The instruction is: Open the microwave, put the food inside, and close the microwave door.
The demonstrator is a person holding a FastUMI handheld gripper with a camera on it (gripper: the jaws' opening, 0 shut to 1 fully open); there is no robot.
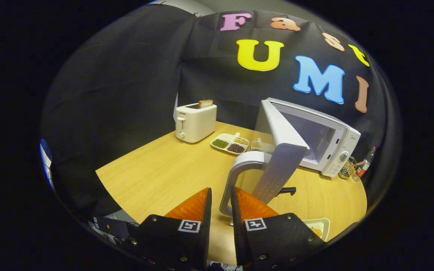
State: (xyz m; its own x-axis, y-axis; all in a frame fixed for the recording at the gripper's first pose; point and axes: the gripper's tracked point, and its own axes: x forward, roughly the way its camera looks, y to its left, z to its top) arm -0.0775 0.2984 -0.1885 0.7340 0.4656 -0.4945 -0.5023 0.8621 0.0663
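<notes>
gripper (221,195) fingers clamp the door handle (236,169) (upright bar between them) | microwave (315,139) cavity lies beyond, open

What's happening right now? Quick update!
Claw closed around door handle. Microwave door swung open. Food tray waiting beside claw.

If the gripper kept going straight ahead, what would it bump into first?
Most likely the microwave door's handle. The gripper has its fingers close together with the handle's lower end between them, though whether they press on it is unclear. Beyond it stands the open microwave door.
</notes>
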